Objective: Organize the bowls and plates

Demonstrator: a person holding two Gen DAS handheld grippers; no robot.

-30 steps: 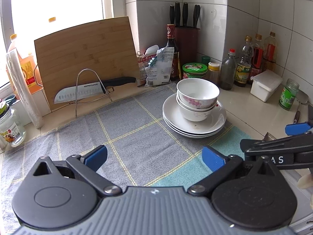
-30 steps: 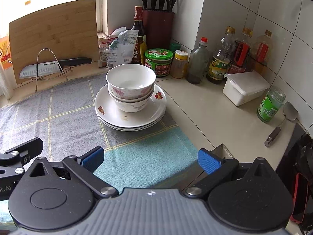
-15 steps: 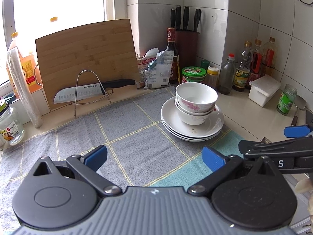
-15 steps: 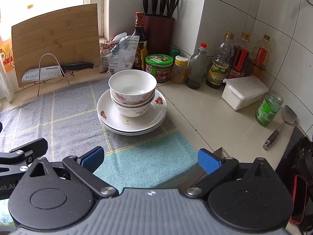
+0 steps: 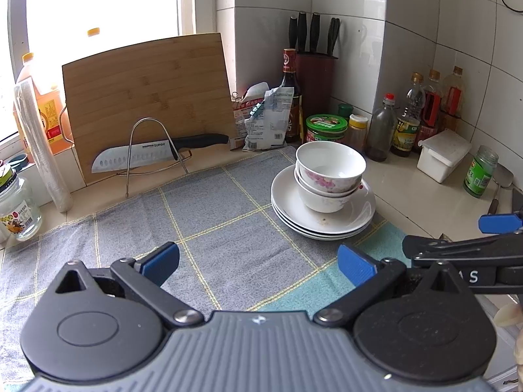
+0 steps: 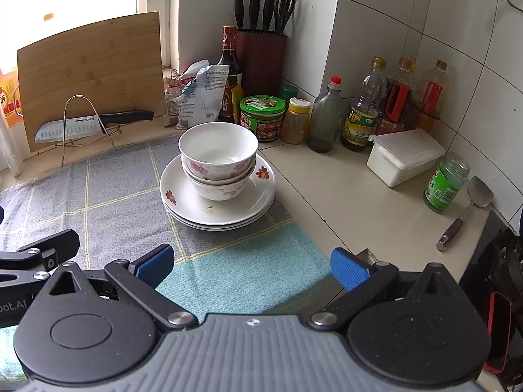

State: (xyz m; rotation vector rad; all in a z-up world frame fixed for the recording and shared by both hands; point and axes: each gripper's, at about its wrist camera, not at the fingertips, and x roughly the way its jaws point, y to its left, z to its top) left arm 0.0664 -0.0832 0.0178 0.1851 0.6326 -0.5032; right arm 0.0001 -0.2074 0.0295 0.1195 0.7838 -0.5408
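Two nested white floral bowls (image 5: 330, 171) (image 6: 218, 156) sit on a stack of white plates (image 5: 356, 215) (image 6: 258, 196) on the checked cloth. My left gripper (image 5: 258, 263) is open and empty, low over the cloth, short of the stack and to its left. My right gripper (image 6: 251, 264) is open and empty, near the cloth's front edge, in front of the stack. The right gripper's arm also shows at the right of the left wrist view (image 5: 464, 251).
A bamboo cutting board (image 5: 147, 94) and a knife on a wire rack (image 5: 143, 156) stand at the back. Knife block (image 6: 261, 62), sauce bottles (image 6: 359, 111), jars (image 6: 261, 117), a white box (image 6: 405, 156) and a spatula (image 6: 464, 212) line the tiled corner. A glass jar (image 5: 16, 205) stands at left.
Both grippers have drawn back and slightly up from the stack, which looks a little farther away. Nothing was grasped; the bowls and plates have not moved.
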